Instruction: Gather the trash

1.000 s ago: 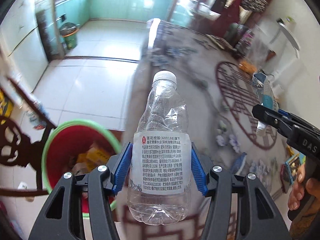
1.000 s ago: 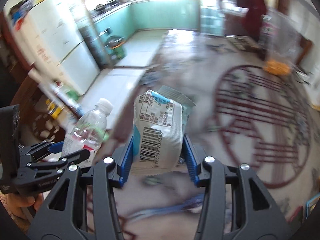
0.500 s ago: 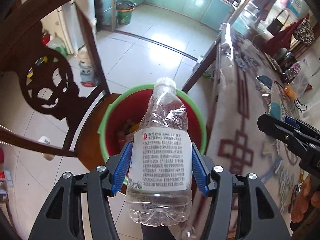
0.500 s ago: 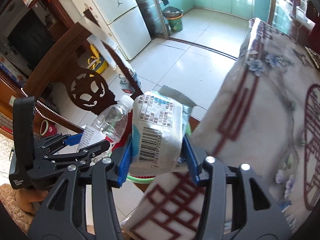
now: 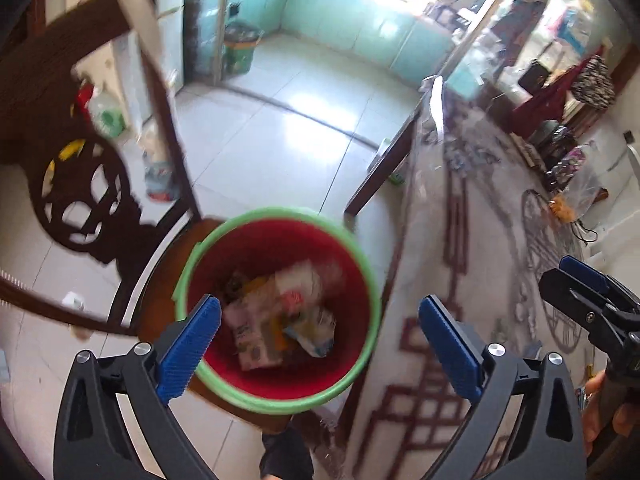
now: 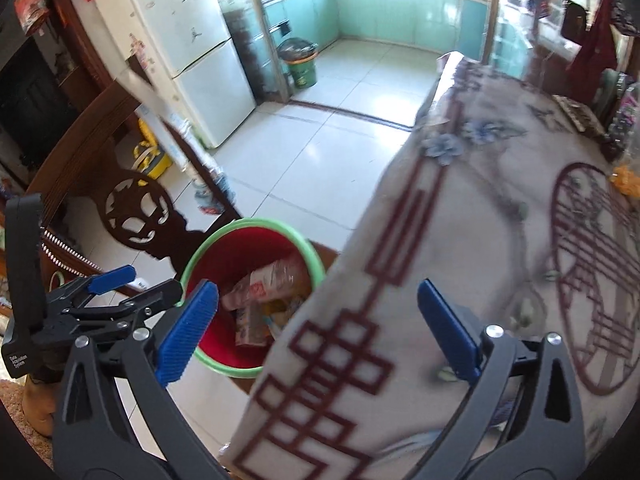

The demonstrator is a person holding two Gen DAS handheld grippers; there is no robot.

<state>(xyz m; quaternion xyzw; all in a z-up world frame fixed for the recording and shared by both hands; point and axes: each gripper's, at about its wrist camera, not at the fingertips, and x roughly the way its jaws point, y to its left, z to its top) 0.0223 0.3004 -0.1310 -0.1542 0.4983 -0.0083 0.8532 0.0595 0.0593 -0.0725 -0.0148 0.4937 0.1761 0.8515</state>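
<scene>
Our left gripper (image 5: 320,334) hangs over the bin, jaws just sprung wide apart with nothing between the blue pads (image 5: 191,340), and looking past them we see straight down into the red bin (image 5: 276,400) with its green rim, sitting on the seat of a dark wooden chair (image 5: 80,200). Inside lies the trash (image 5: 276,320), a blurred heap of wrappers and packets on the bottom; we cannot pick out single pieces. Moving right, the edge of the table (image 5: 460,240) with its patterned cloth runs just beside the bin. Further right, our right gripper (image 6: 316,330) has also just opened, jaws spread wide and empty, hovering over the table's near corner with the bin just left of and below it. A hand (image 5: 608,412) grips its handle at the far right.
</scene>
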